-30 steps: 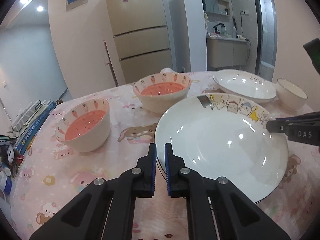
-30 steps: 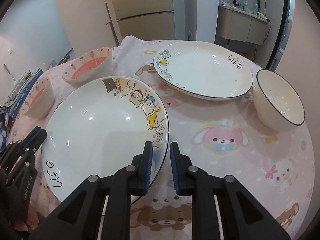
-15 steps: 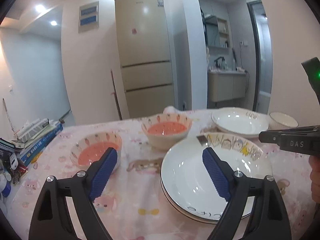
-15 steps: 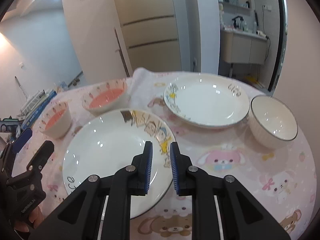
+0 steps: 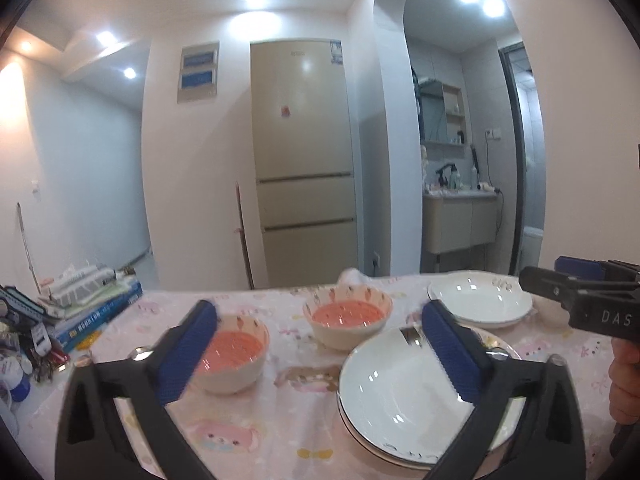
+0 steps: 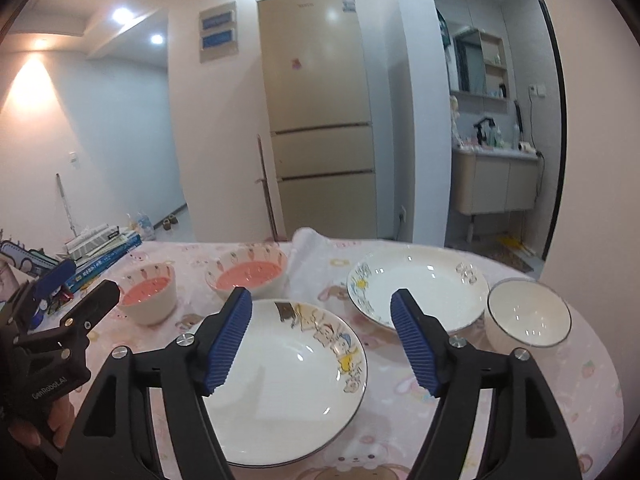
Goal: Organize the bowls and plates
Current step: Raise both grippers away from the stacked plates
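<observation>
A white plate with cartoon figures point(image 6: 280, 384) lies on the pink tablecloth near me, stacked on another plate in the left wrist view point(image 5: 400, 396). A second white plate point(image 6: 420, 280) lies behind it, with a plain white bowl point(image 6: 526, 314) to its right. Two pink-lined carrot bowls point(image 6: 250, 274) point(image 6: 150, 294) stand at the left. My left gripper point(image 5: 320, 324) is open and empty above the table, between a carrot bowl point(image 5: 234, 354) and the near plate. My right gripper point(image 6: 322, 312) is open and empty above the near plate.
A stack of books and clutter point(image 5: 80, 304) sits at the table's left edge. A beige fridge point(image 5: 304, 168) stands behind the table. A washbasin cabinet point(image 6: 496, 184) is at the back right.
Both grippers let go of the near plate's rim, opened wide and lifted up and back; the left opened first, the right after.
</observation>
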The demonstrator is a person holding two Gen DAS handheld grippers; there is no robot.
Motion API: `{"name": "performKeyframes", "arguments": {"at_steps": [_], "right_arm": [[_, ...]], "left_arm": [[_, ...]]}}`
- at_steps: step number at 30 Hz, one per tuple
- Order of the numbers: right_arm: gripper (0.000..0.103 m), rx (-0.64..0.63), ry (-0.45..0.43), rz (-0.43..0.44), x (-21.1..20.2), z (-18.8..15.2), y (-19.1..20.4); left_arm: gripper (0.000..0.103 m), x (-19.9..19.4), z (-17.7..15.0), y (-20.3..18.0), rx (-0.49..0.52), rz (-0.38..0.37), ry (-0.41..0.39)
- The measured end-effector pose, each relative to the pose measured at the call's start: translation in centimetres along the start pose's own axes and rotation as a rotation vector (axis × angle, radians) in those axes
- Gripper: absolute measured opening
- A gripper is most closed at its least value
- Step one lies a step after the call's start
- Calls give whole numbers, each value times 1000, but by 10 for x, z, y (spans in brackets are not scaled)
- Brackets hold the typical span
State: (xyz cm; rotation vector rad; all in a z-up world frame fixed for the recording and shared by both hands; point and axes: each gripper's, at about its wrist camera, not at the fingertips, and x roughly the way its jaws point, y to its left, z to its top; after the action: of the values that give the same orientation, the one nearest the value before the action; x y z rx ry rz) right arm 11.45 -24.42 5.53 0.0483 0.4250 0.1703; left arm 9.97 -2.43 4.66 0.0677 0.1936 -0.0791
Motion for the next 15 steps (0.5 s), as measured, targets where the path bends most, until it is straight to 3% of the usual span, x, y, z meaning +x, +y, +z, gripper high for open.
{"name": "performKeyframes", "arguments": {"at_steps": [2,7,11,15], "right_arm": [[75,-29,-24,-21,-3,2,5],[75,-68,-61,-53,-19,18,4],[75,-24,-89,-52,-35,42,-15],[75,3,-123,-84,-48,71,-37]], "left_arm": [[103,0,4,5,-20,22,5],[103,-3,22,17,-130,-61,53],[103,-16,50,2,-37,-58,18],[103,-19,78,-15,-24,-93,-3]]}}
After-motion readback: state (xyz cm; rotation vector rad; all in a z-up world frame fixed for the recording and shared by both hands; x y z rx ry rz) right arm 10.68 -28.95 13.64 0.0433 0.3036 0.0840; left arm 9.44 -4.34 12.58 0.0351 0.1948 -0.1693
